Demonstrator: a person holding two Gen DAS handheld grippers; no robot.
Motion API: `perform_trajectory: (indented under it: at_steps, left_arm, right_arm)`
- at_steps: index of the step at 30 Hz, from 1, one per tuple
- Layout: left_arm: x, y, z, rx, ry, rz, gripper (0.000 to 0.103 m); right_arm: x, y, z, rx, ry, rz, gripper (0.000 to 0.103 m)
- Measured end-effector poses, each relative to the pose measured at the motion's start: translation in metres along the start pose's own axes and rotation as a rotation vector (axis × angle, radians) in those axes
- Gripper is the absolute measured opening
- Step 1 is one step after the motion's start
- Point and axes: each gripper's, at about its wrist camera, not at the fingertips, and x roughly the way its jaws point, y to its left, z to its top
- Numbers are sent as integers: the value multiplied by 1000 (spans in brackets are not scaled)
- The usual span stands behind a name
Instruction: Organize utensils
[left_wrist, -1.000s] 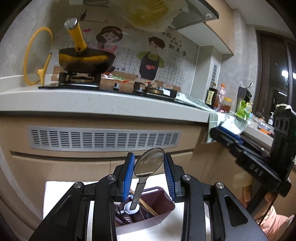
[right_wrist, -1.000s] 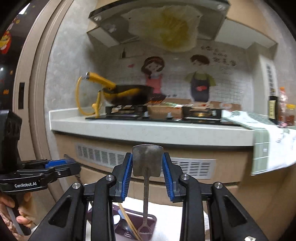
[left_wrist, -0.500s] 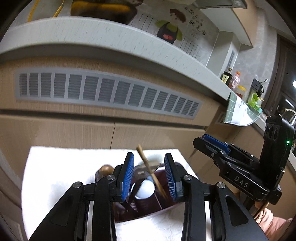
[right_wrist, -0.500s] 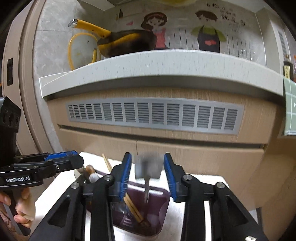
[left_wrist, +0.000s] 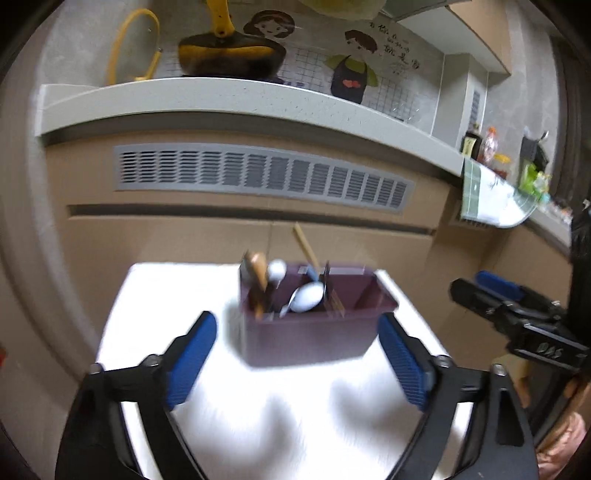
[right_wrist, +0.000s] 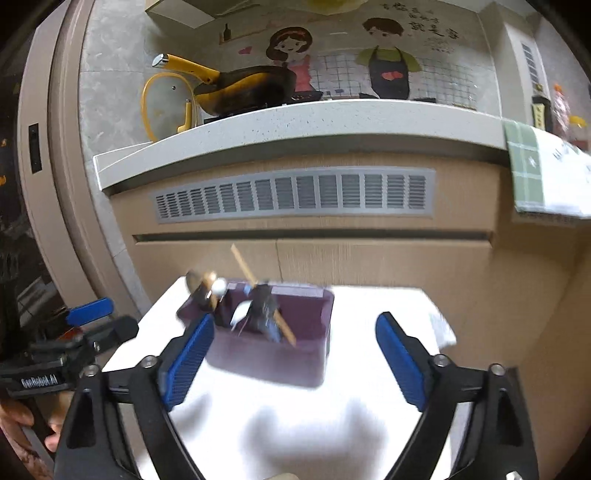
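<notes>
1. the left tongs are spread wide, blue pads far apart, with nothing held between them; they hang above the white table, just in front of the purple utensil holder.
2. the right tongs are likewise wide open and empty, hanging over the same table with the holder between and a little beyond their pads.
3. in the left wrist view the right tongs show at the right edge; in the right wrist view the left tongs show at the left edge.
4. the holder stands on the table and is split into compartments; the utensils crowd its left part, and the right compartment looks bare in the left wrist view.
5. a metal spoon lies tilted inside with its bowl up, a wooden-handled utensil leans at the left end, and a chopstick sticks up out of the middle, slanting left.
6. both views are blurred, so the smaller dark pieces in the holder cannot be told apart.
7. behind the table is a cabinet front with a grey vent grille, and above it a pale worktop carrying a yellow-handled pan.
</notes>
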Motion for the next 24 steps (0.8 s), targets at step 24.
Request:
perform_trajectory:
  at_steps: [24]
  left_arm:
    - [-91,-40,-90,65,-10,203,103]
  right_arm:
    - [-89,21,-101,-21,-5,-167,102]
